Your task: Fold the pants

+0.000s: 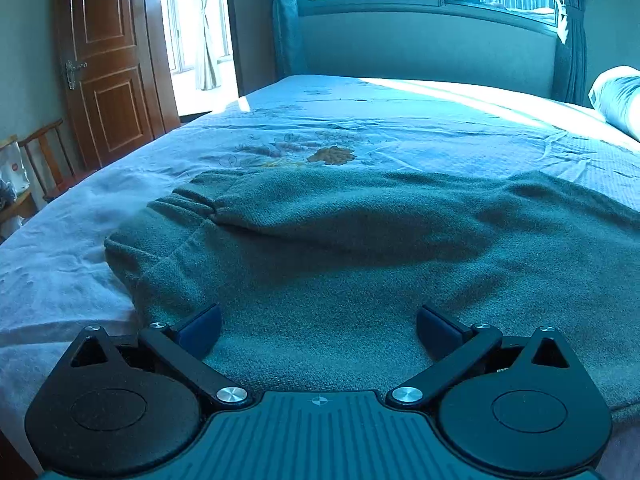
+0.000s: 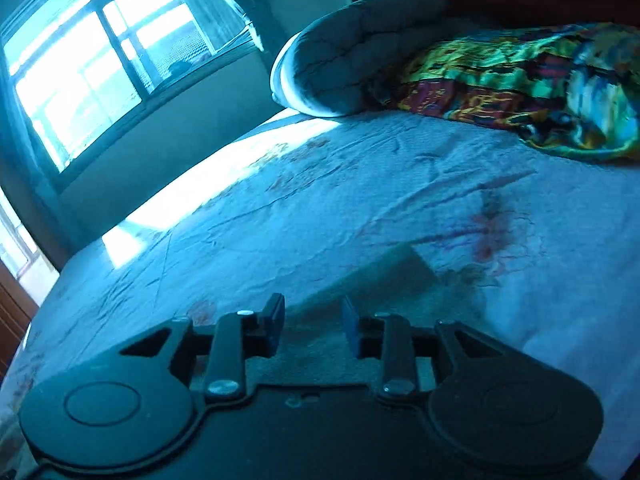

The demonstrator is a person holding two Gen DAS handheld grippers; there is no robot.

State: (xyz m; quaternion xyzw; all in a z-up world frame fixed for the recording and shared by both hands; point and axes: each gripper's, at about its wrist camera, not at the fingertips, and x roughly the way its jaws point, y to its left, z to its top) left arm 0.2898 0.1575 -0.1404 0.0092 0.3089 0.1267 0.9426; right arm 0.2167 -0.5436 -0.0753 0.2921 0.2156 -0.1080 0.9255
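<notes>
Two grippers are seen over a bed [image 1: 460, 128]. The left gripper [image 1: 319, 330] is held spread wide above the green pants [image 1: 340, 248], which are laid flat on the sheet. The right gripper [image 2: 313, 330] is spread narrowly over a pant leg [image 2: 384, 280], nothing pinched.

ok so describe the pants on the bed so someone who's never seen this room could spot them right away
Start at the big bed under the window, covered in a pale floral sheet. On its near side, straight ahead of the open left hand-held gripper, lie the pants: the only dark green, fuzzy knit fabric there, with a gathered waistband.
</notes>
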